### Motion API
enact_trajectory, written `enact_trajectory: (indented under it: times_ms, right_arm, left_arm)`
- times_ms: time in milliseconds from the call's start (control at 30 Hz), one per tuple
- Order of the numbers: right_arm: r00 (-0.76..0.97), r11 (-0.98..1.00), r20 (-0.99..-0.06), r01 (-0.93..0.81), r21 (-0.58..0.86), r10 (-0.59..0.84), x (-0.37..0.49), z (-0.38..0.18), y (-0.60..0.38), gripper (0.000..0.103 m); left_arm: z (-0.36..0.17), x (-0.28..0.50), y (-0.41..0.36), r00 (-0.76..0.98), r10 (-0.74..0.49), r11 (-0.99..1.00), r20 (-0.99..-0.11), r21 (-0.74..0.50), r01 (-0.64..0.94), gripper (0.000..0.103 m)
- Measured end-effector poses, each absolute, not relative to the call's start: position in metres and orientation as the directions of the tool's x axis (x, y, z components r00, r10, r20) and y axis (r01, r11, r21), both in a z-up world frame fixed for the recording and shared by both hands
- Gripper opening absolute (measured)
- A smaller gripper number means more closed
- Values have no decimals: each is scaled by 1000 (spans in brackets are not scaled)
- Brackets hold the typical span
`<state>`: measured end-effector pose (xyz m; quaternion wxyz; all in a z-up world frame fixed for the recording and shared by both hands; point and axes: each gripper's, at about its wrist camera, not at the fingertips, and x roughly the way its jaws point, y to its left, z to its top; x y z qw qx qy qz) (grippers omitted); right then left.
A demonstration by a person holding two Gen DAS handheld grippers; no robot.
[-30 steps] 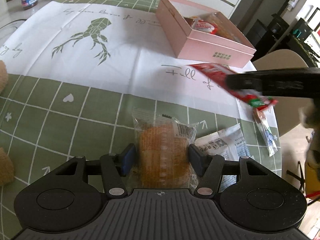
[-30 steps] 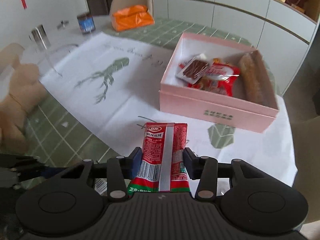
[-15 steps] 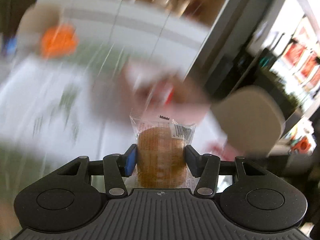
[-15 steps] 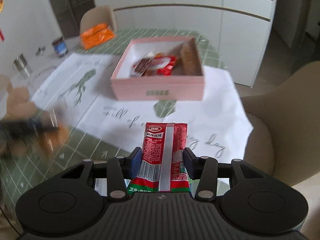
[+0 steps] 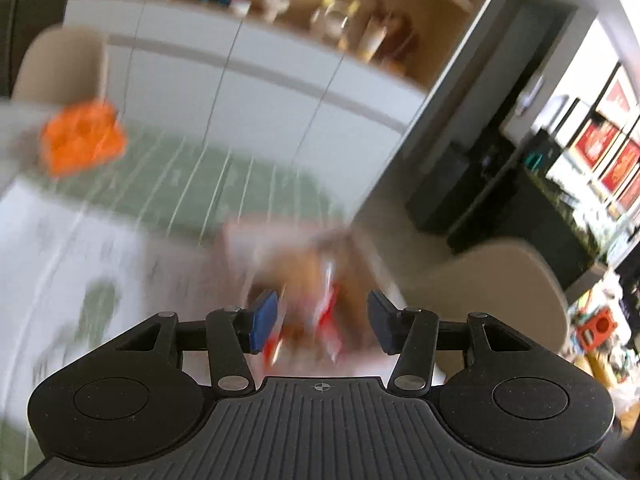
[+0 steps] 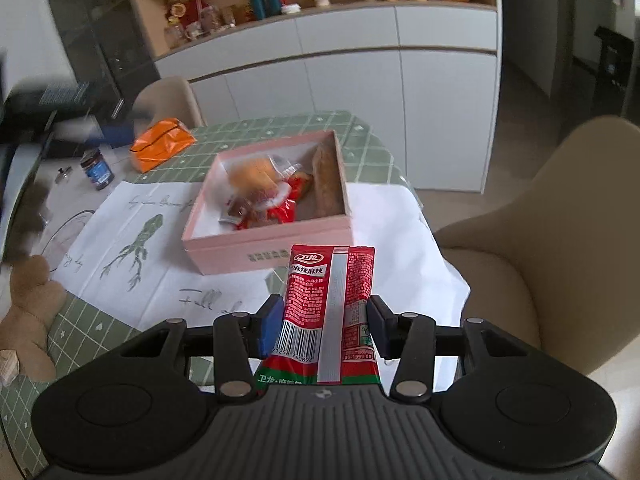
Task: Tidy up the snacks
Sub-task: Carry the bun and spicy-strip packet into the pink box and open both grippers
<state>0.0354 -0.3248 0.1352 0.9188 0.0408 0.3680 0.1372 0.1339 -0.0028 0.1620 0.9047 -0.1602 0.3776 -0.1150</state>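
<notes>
The left gripper (image 5: pixel 322 318) hangs above the pink box (image 6: pixel 276 240), jaws spread wide with nothing between them; its view is motion-blurred. A wrapped bun (image 6: pixel 252 178), blurred, sits over the snacks in the box. The right gripper (image 6: pixel 325 326), level before the box, clamps a red spicy-strip packet (image 6: pixel 330 300) upright.

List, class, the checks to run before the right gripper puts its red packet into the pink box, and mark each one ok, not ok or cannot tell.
1. Right gripper shut on red packet: ok.
2. Pink box open: ok.
3. Free room in the box beside the bread packet: ok, at the near left corner.
4. Left gripper open, holding nothing: ok.
5. Left gripper away from the box: cannot tell, blurred.
</notes>
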Motion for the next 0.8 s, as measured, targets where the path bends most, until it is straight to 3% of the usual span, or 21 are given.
enact_trajectory:
  times_ms: [100, 133, 167, 333, 433, 567, 733, 800]
  right_arm:
    - [711, 953, -635, -241, 184, 303, 40, 142, -321, 44]
    - [726, 950, -613, -254, 182, 312, 42, 149, -317, 32]
    - [739, 944, -588, -276, 182, 329, 47, 160, -311, 27]
    - [802, 918, -452, -371, 139, 392, 95, 223, -259, 30]
    - [741, 897, -523, -423, 125, 422, 124, 228, -232, 57]
    - [674, 892, -622, -443, 91, 399, 120, 191, -228, 76]
    - [498, 946, -826, -299, 121, 263, 111, 103, -250, 77]
    - [450, 960, -854, -212, 183, 263, 100, 77, -263, 77]
  left_arm:
    - [119, 89, 2, 617, -304, 929, -725, -368, 25, 55]
    - [106, 76, 3, 592, -311, 923, -744, -386, -1, 55]
    - [92, 60, 5, 560, -329, 911, -761, -412, -26, 55]
    - [65, 25, 3, 501, -348, 898, -792, -435, -64, 54]
    - [68, 5, 8, 516, -322, 910, -794, -409, -63, 55]
    - [64, -6, 19, 521, -283, 919, -805, -383, -94, 54]
    - [54, -12, 16, 502, -308, 905, -808, -411, -106, 54]
    - [52, -14, 11, 486, -328, 902, -810, -422, -95, 54]
